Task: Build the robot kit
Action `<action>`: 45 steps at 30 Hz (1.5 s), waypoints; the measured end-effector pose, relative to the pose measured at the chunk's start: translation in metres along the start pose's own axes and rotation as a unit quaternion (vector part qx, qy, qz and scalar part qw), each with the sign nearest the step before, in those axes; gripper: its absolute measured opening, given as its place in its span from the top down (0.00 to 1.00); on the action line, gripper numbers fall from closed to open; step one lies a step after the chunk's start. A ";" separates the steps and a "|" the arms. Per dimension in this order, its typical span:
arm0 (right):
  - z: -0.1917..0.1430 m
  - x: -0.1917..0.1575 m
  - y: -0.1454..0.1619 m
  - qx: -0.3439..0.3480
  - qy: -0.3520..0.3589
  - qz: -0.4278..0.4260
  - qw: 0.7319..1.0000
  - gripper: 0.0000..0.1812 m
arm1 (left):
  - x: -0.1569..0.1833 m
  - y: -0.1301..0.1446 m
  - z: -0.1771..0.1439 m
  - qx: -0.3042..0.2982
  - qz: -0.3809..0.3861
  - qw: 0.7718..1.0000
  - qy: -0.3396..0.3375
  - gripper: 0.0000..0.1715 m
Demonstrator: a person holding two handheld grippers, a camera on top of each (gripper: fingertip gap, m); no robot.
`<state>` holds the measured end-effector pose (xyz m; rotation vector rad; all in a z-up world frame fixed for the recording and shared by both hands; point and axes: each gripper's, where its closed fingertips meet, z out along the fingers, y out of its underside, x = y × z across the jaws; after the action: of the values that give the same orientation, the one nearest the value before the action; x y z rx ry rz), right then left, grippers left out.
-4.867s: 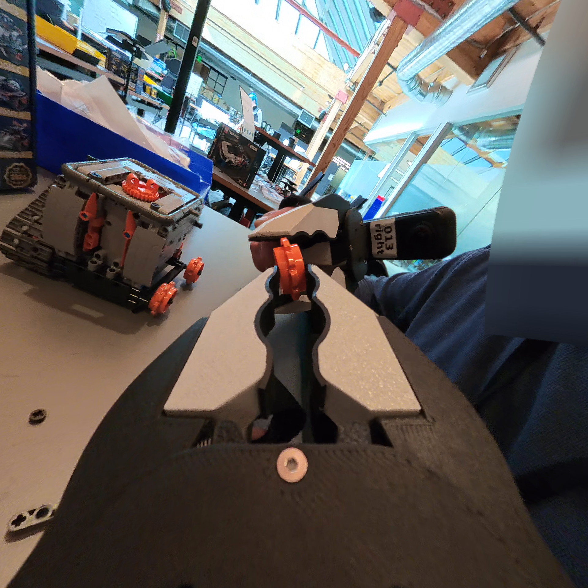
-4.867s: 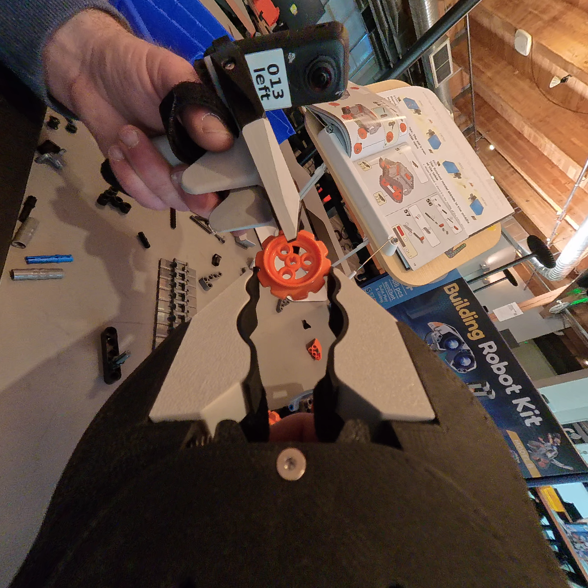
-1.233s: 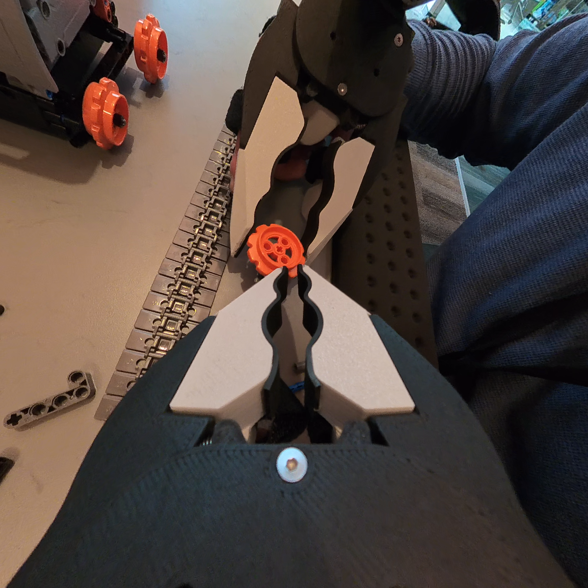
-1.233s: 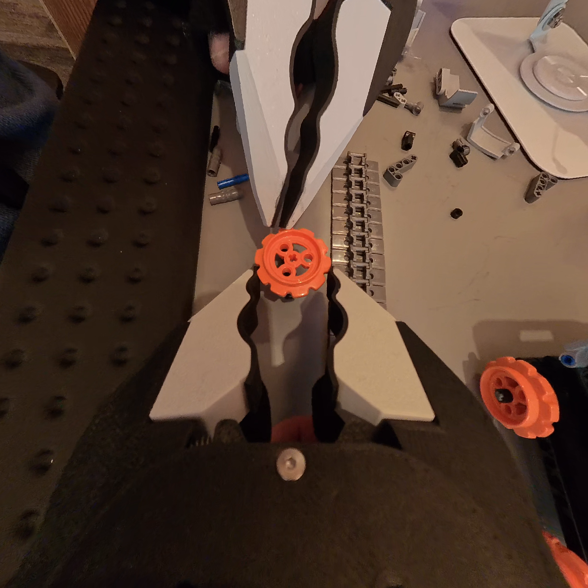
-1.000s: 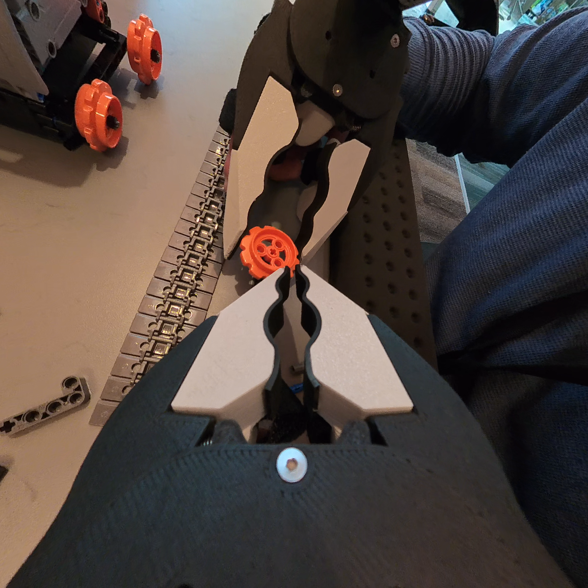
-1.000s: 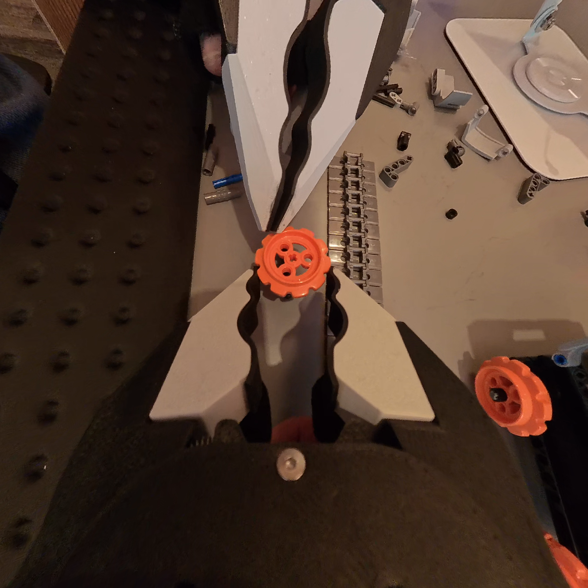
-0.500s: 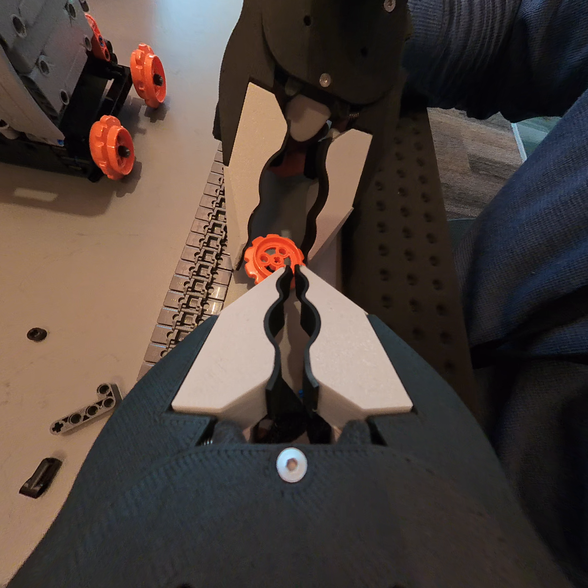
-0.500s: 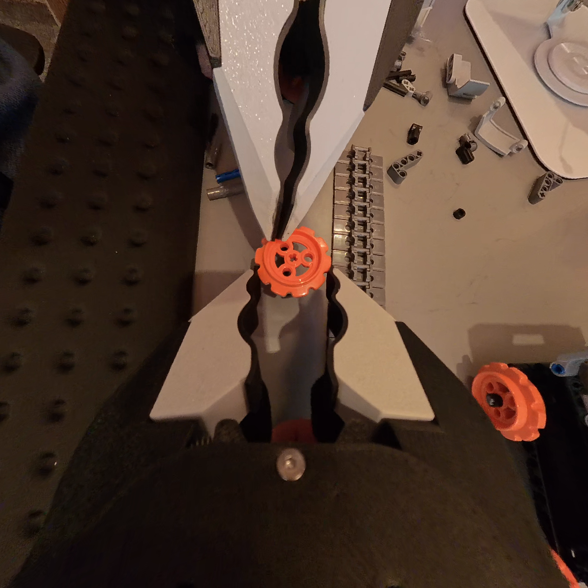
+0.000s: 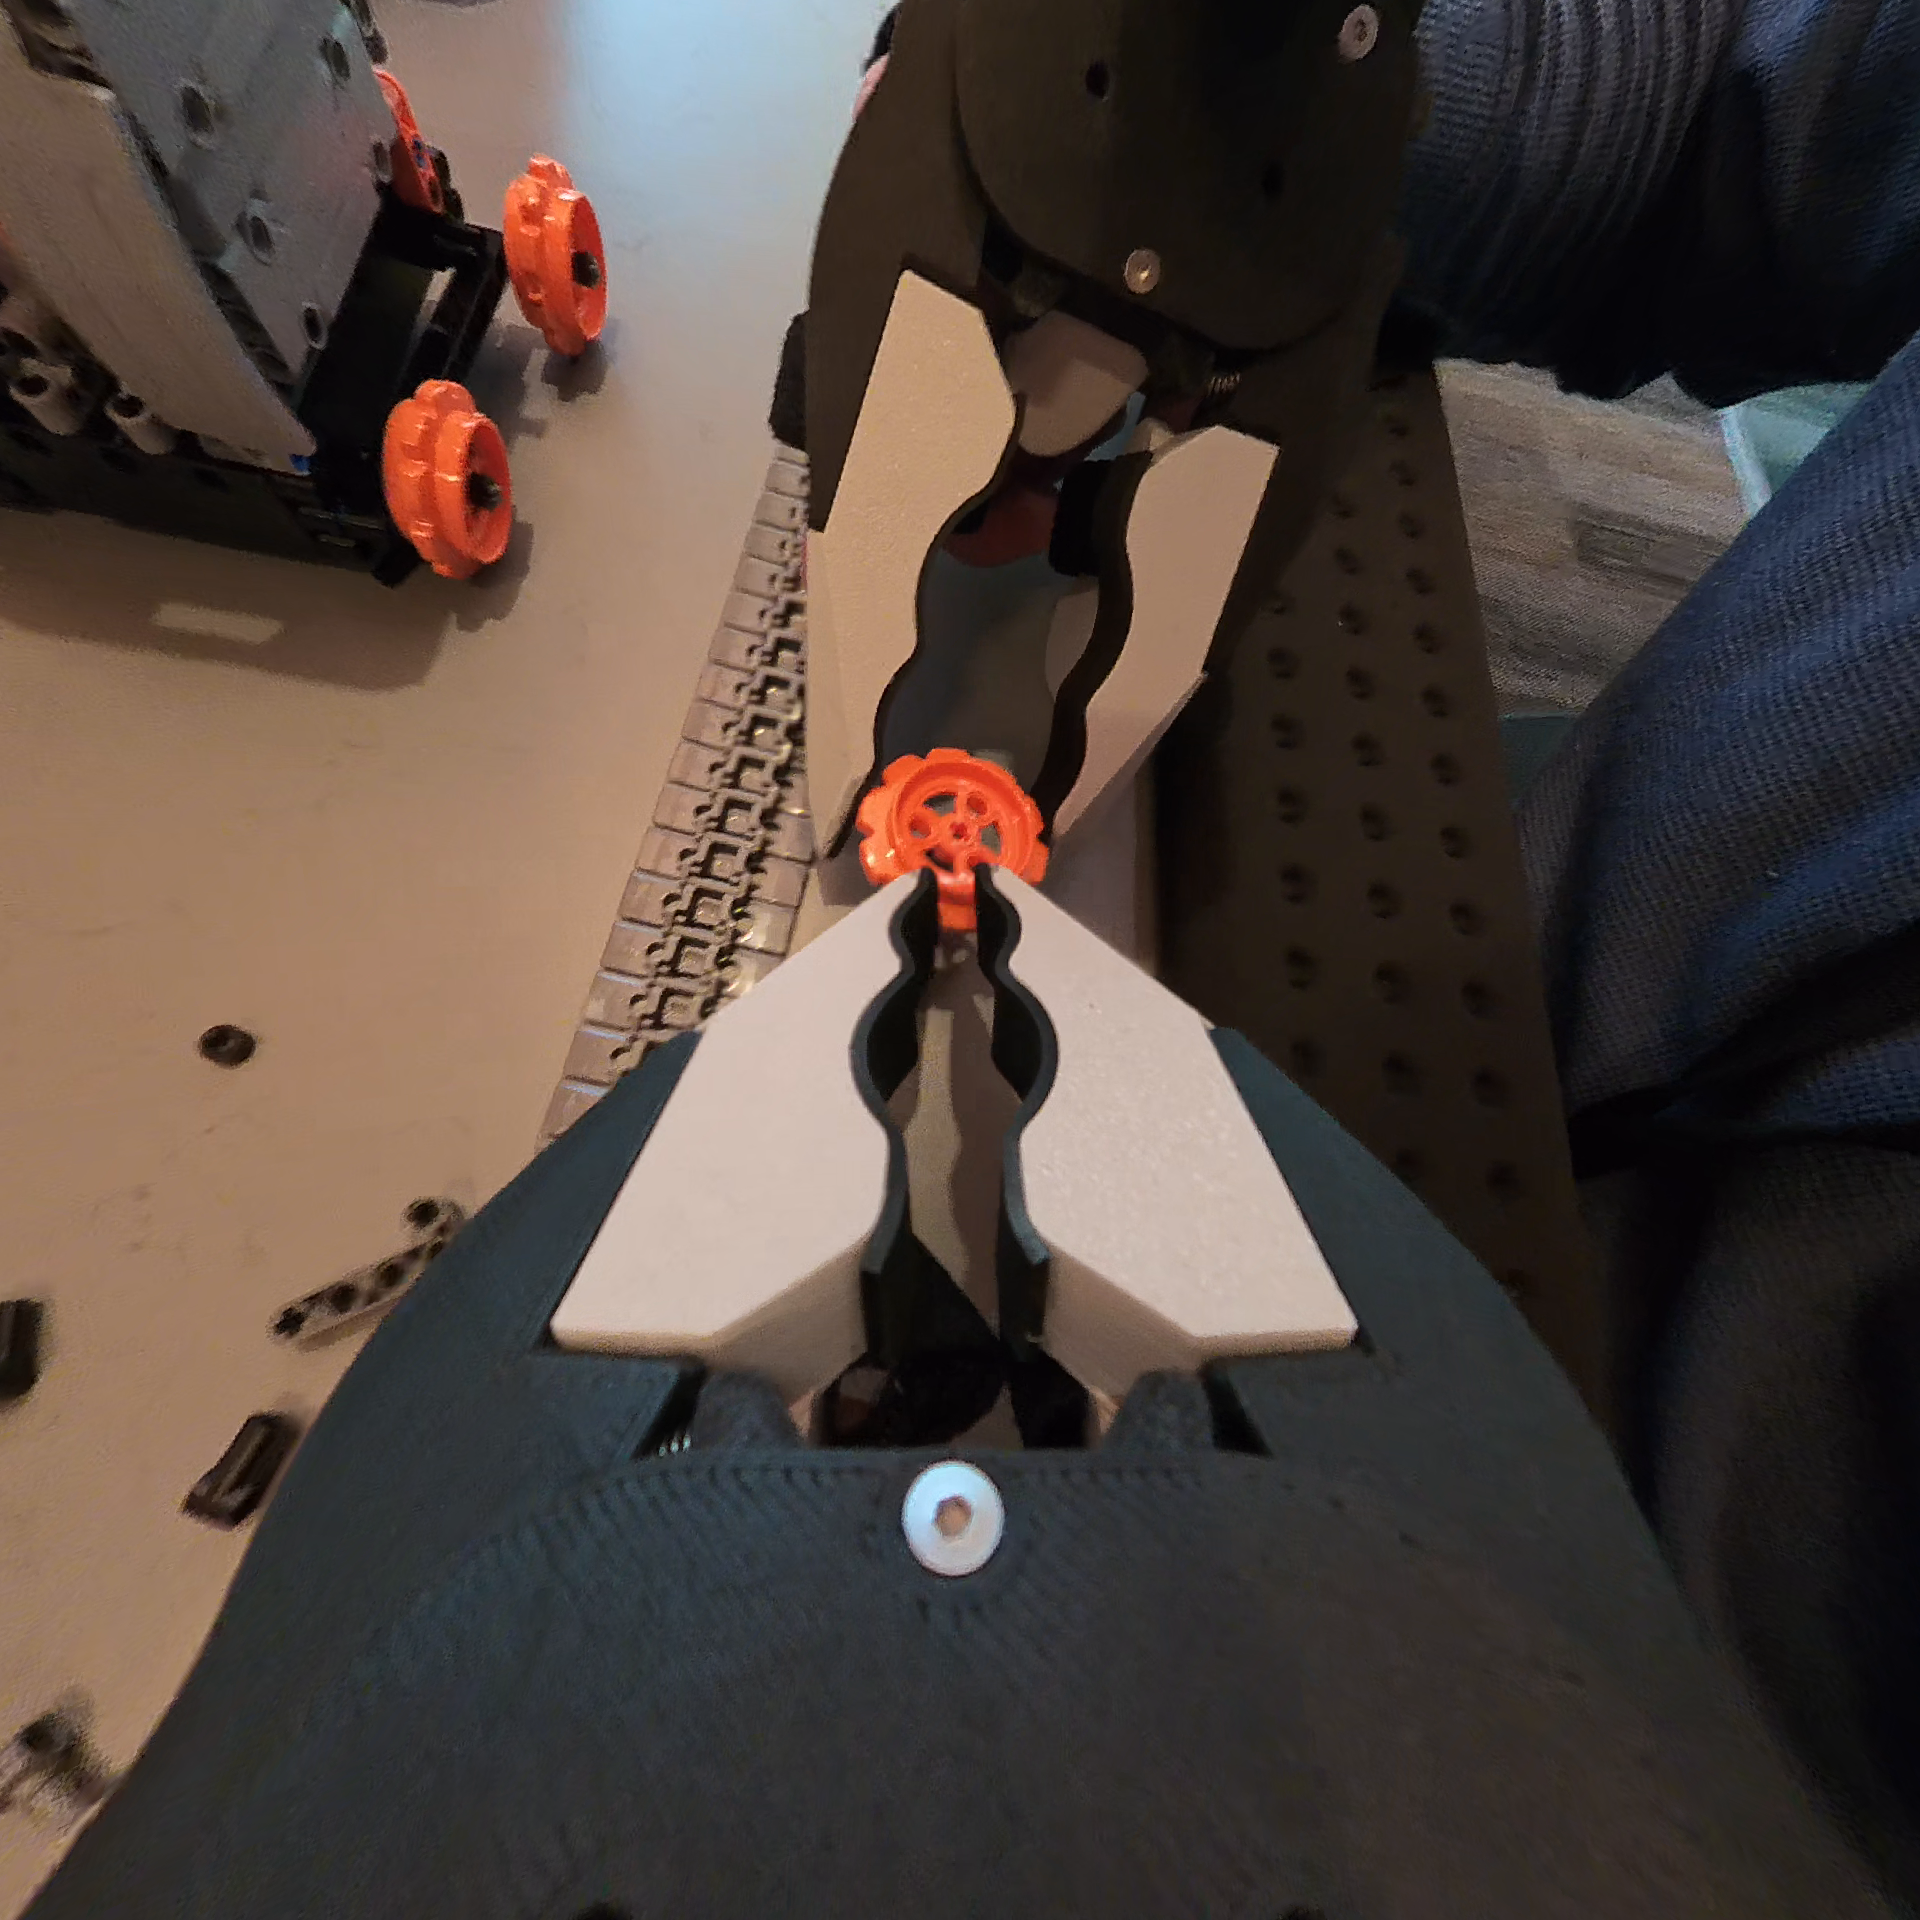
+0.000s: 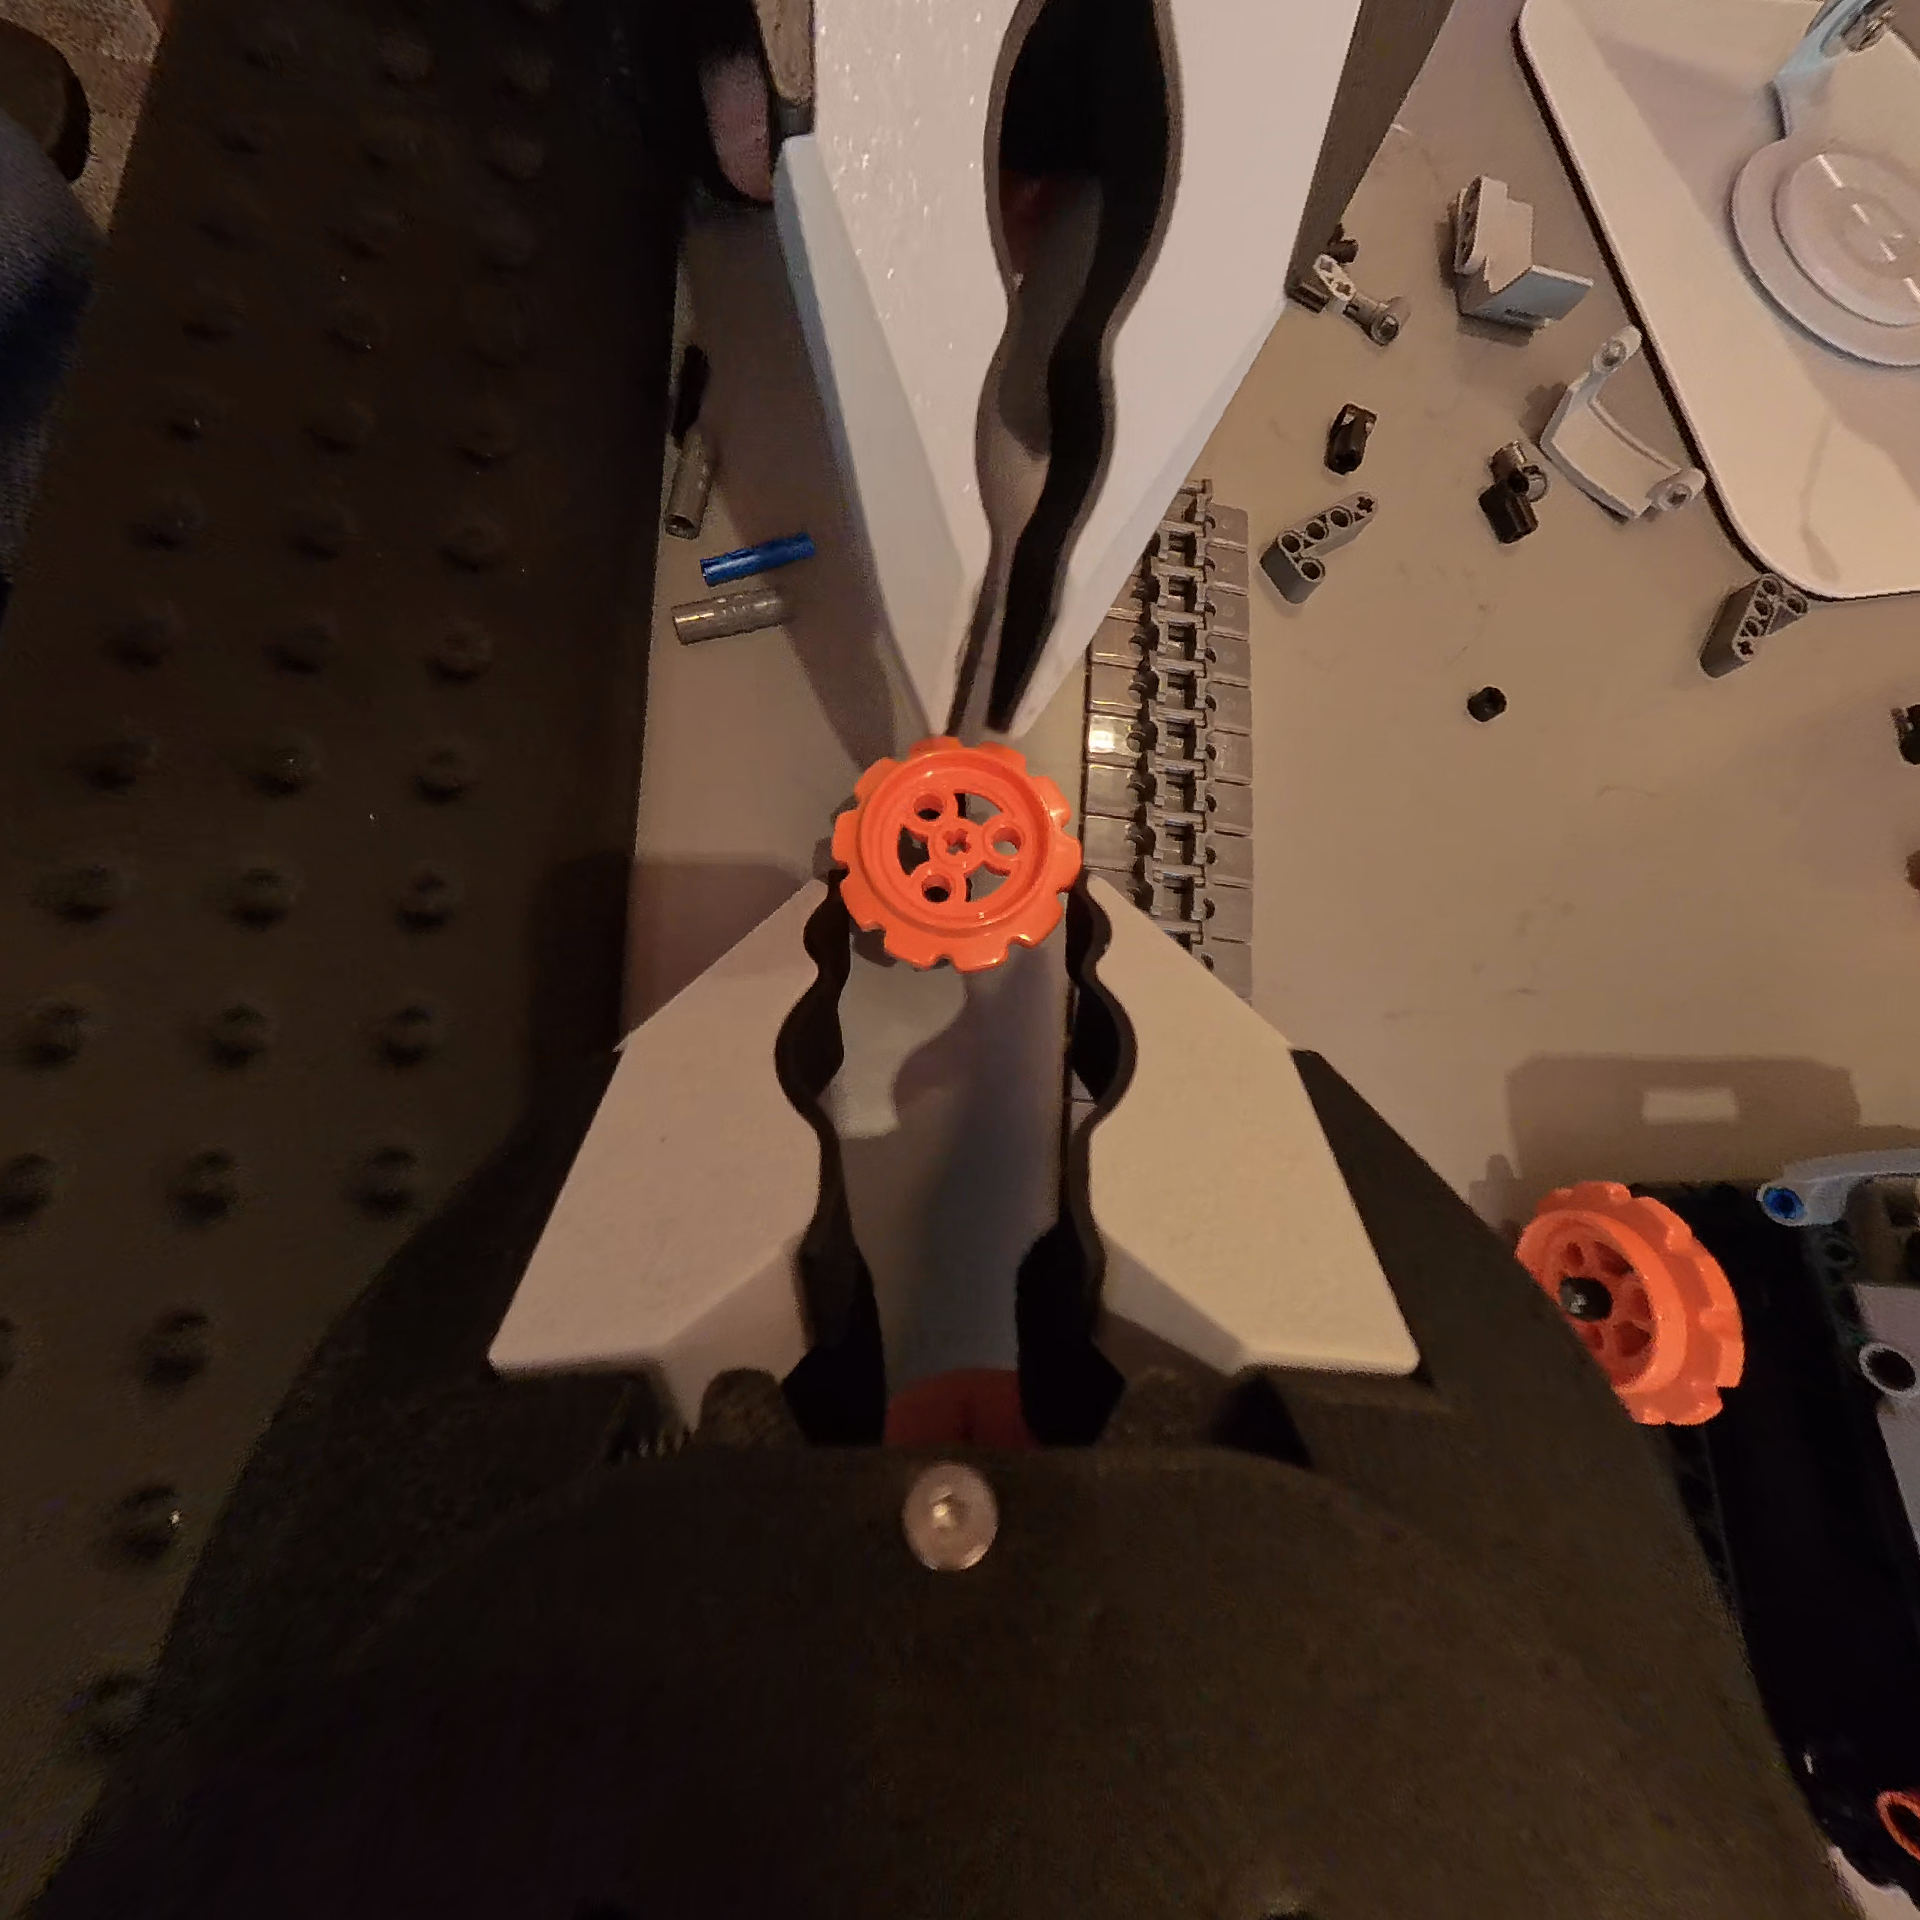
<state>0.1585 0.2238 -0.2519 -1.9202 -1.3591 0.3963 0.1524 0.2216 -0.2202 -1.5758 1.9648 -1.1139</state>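
Left wrist view: the left tool (image 9: 951,883) is nearly closed, its tips pinching the near rim of an orange gear (image 9: 951,821). Opposite, the right tool (image 9: 940,805) points back toward the camera, its tips set on either side of the same gear. The gear hangs above the tabletop (image 9: 312,831), just right of a grey track strip (image 9: 717,821) that runs from near to far. Far left stands a grey and black vehicle (image 9: 208,260) with two orange wheels (image 9: 447,478). A dark studded mat (image 9: 1382,831) lies along the right, beside a blue sleeve (image 9: 1714,779).

Right wrist view: the right tool (image 10: 956,894) is partly open, clasping the gear (image 10: 956,852) by its sides, the flat face toward the camera. The left tool (image 10: 966,717) comes down from the far side, almost shut, tips on the gear's far edge. The track strip (image 10: 1169,748) lies just right; small loose parts (image 10: 1320,535) are scattered beyond it. An orange wheel (image 10: 1626,1314) sits near right, and the mat (image 10: 312,623) fills the left.
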 end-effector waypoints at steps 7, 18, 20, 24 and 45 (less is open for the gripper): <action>-0.001 0.001 0.001 0.000 0.002 0.002 1.000 0.78 | -0.011 0.011 0.003 -0.023 0.023 0.999 -0.032 0.89; -0.002 0.002 0.002 -0.003 0.005 0.001 1.000 0.78 | -0.006 0.000 0.006 0.003 0.054 0.998 -0.041 0.87; -0.002 0.002 0.003 -0.004 0.005 0.001 1.000 0.78 | -0.004 0.000 0.007 0.004 0.054 0.998 -0.037 0.88; -0.002 0.003 0.003 -0.006 0.006 0.001 1.000 0.78 | -0.004 0.000 0.008 0.003 0.054 0.998 -0.038 0.88; -0.003 0.003 0.004 -0.010 0.003 0.008 1.000 0.78 | -0.003 0.000 0.011 0.000 0.057 0.998 -0.041 0.86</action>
<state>0.1642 0.2248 -0.2526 -1.9483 -1.3491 0.3861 0.1611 0.2212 -0.2273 -1.4667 1.9745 -0.9891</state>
